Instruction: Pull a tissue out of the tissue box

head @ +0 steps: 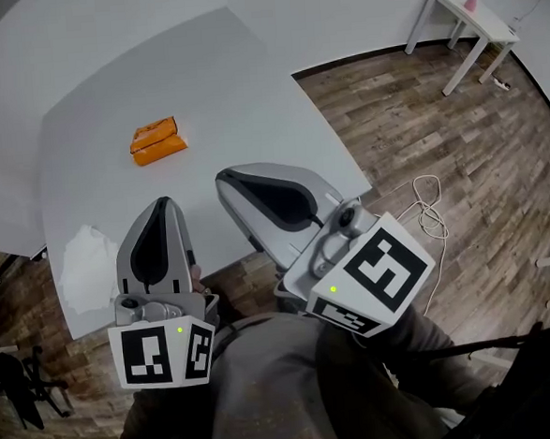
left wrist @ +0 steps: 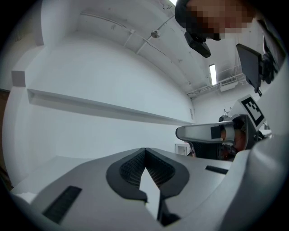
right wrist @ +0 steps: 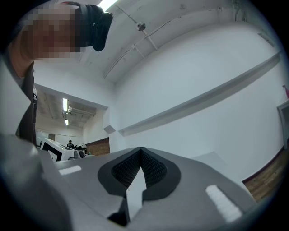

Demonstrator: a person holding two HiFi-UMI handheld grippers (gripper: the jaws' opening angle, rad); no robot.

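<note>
An orange tissue pack [head: 157, 140] lies on the white table [head: 247, 94], left of its middle. Both grippers hang near my body, over the table's near edge and well short of the pack. My left gripper [head: 161, 205] is shut with nothing between its pads; in the left gripper view [left wrist: 144, 151] its tips meet against a white wall. My right gripper [head: 227, 178] is shut and empty too, tips touching in the right gripper view [right wrist: 141, 151]. The right gripper [left wrist: 212, 133] also shows sideways in the left gripper view. Neither gripper view shows the pack.
A crumpled white tissue [head: 88, 264] lies on the table's near-left corner. A small white side table [head: 462, 13] with a pink object [head: 471, 1] stands at far right. A white cable [head: 429, 208] lies on the wooden floor.
</note>
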